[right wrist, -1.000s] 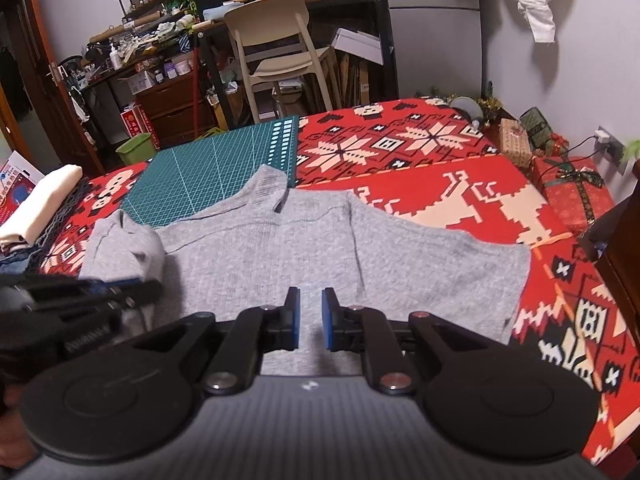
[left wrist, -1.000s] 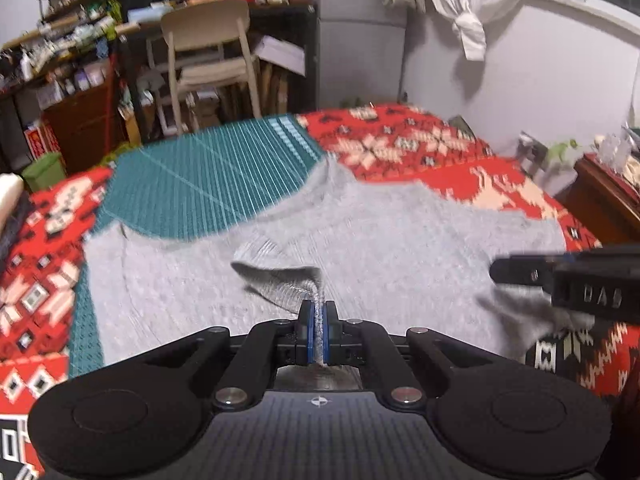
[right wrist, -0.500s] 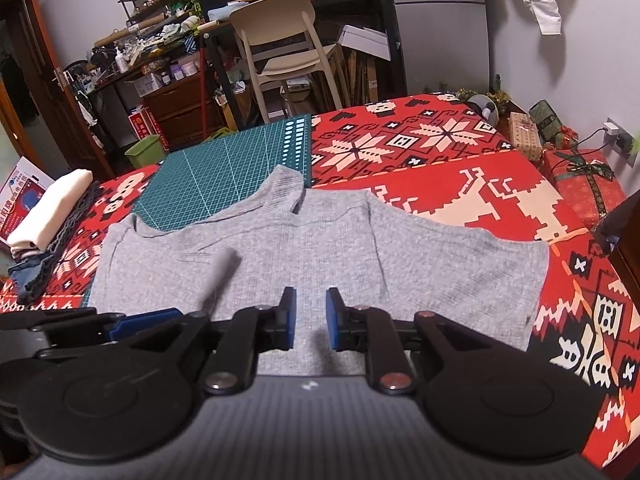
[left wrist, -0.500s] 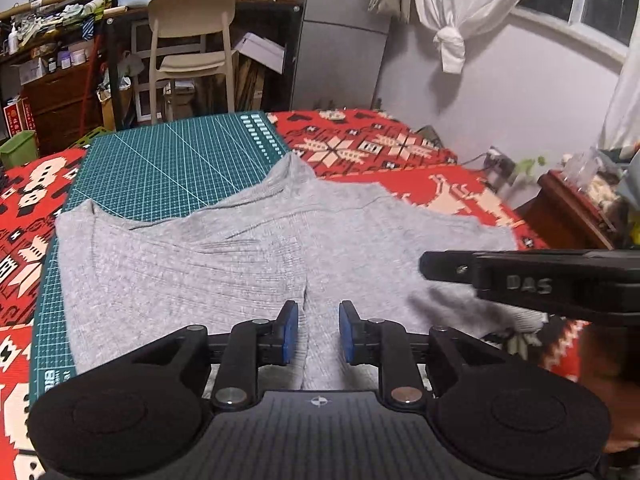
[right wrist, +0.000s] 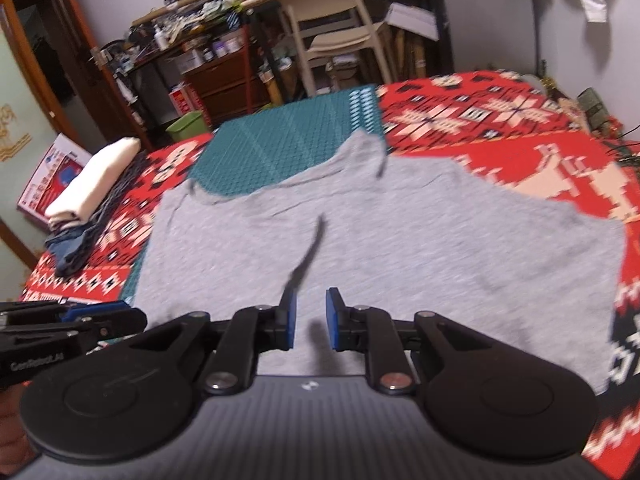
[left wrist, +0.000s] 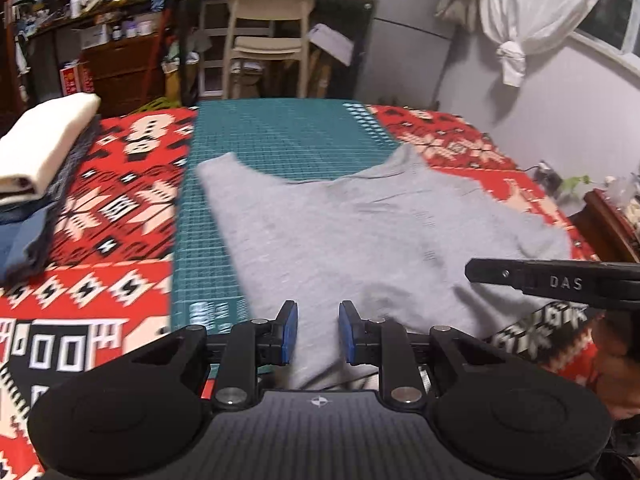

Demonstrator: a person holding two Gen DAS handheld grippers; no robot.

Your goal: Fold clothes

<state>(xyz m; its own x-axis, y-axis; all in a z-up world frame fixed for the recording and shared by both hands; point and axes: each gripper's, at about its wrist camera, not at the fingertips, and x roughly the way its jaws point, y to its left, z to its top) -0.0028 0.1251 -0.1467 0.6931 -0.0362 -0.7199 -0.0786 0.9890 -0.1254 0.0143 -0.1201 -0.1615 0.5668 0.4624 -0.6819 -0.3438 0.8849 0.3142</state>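
Progress on the fold was partial at best. The grey sweater (right wrist: 380,248) lay spread flat, its left part on the green cutting mat (left wrist: 288,140) and the rest on the red patterned blanket (right wrist: 500,120); a seam line down its middle suggested one layer already turned in, though blur prevented certainty. Further folds appeared outstanding. A stack of folded clothes (left wrist: 36,168) sat well apart at the left edge.

The left gripper (left wrist: 318,330) was angled down over the sweater's near hem, jaws parted, nothing between the pads. The right gripper (right wrist: 310,320) was posed alike just beside it, jaws parted and empty, with only cloth showing beneath the gap.
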